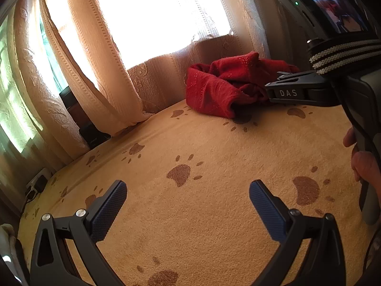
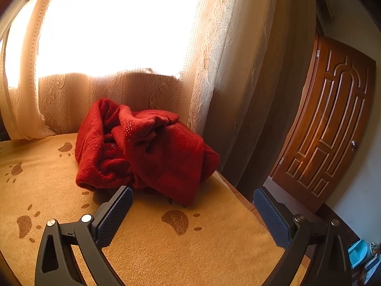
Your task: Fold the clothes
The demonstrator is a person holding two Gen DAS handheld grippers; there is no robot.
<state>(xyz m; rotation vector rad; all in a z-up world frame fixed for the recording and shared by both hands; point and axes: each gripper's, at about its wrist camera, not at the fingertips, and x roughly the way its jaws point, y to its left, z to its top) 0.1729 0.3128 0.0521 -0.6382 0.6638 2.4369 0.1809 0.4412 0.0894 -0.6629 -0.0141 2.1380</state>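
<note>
Right wrist view: the red garment [image 2: 142,147] lies crumpled, unfolded, on the blanket [image 2: 166,250]; the right gripper [image 2: 193,214] and left gripper [image 1: 188,205] gape wide, empty. Folding seems unstarted.

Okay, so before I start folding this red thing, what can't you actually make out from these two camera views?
- Red garment: crumpled in both views, so its type, sleeves and collar are hidden in its own folds.
- Its right part in the left wrist view: covered by the right gripper, whose fingertips are lost against the cloth.
- Window: blown out by glare in both views.
- Blanket: far edge hidden behind the garment.
- Left gripper: absent from the right wrist view.
</note>
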